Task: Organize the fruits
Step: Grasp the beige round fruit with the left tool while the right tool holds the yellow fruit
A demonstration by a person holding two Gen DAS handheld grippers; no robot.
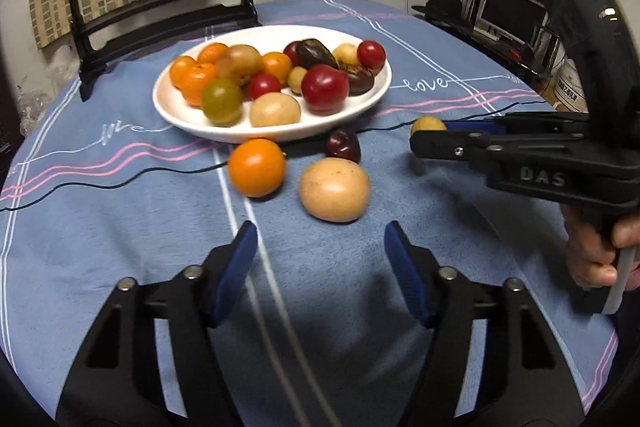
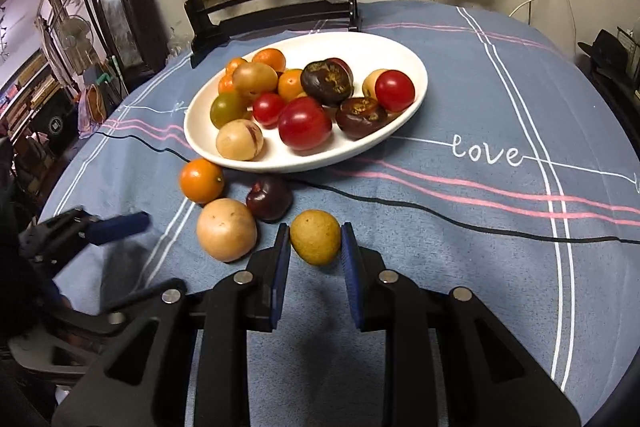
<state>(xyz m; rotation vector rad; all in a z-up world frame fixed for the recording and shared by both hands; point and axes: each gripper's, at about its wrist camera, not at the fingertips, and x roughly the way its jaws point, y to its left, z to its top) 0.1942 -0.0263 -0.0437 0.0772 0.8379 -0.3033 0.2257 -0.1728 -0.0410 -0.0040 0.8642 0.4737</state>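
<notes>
The word "love" is embroidered in white script on the blue tablecloth (image 2: 500, 87), right of the plate; a second, blurred instance is seen at its left. "DAS" is embossed on the right gripper (image 1: 424, 137) body.

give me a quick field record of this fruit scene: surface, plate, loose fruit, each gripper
surface: round table under a blue cloth with "love" lettering
plate: white oval plate, piled with orange, red, tan, green and dark fruit
loose fruit: orange fruit, dark plum, large tan fruit, all on the cloth in front of the plate
right gripper: jaws shut on a small yellow fruit
left gripper: jaws apart, nothing between them, short of the large tan fruit
</notes>
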